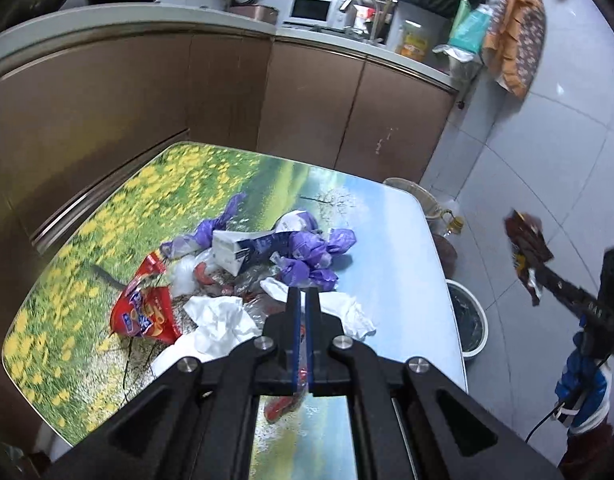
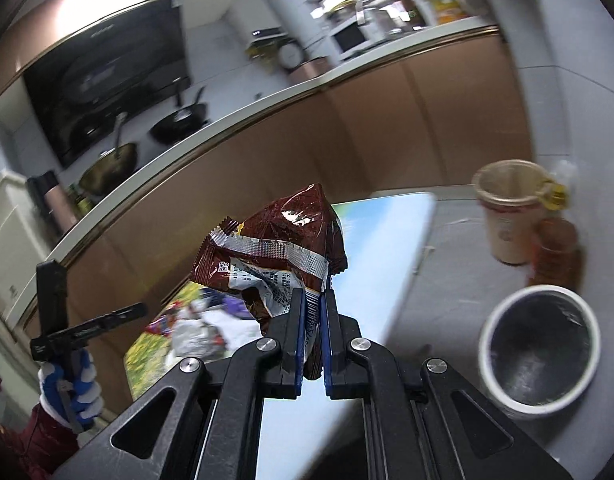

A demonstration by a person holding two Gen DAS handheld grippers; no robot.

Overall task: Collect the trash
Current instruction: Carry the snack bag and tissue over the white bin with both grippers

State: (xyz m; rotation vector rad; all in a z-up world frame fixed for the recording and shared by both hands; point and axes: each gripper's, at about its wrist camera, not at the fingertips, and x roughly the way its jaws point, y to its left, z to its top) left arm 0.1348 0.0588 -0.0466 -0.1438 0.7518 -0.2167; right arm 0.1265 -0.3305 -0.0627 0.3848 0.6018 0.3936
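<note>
In the right wrist view my right gripper (image 2: 311, 296) is shut on a crumpled brown snack wrapper (image 2: 283, 236), held in the air beyond the table's edge. The left wrist view shows that wrapper (image 1: 527, 246) at the far right. My left gripper (image 1: 305, 292) is shut on a thin clear wrapper with red print (image 1: 281, 405), which hangs under the fingers above the table (image 1: 387, 248). The trash pile lies ahead of it: a red snack bag (image 1: 145, 312), white tissues (image 1: 219, 320), a white carton (image 1: 243, 252) and purple bags (image 1: 307, 256). A white bin with a black liner (image 2: 541, 344) stands on the floor to the lower right.
Brown kitchen cabinets (image 1: 307, 108) run close behind the table. A beige bin (image 2: 507, 216) and an oil bottle (image 2: 555, 248) stand on the floor by the white bin (image 1: 471, 320). A hand in a blue and white glove (image 2: 73, 384) holds the left gripper.
</note>
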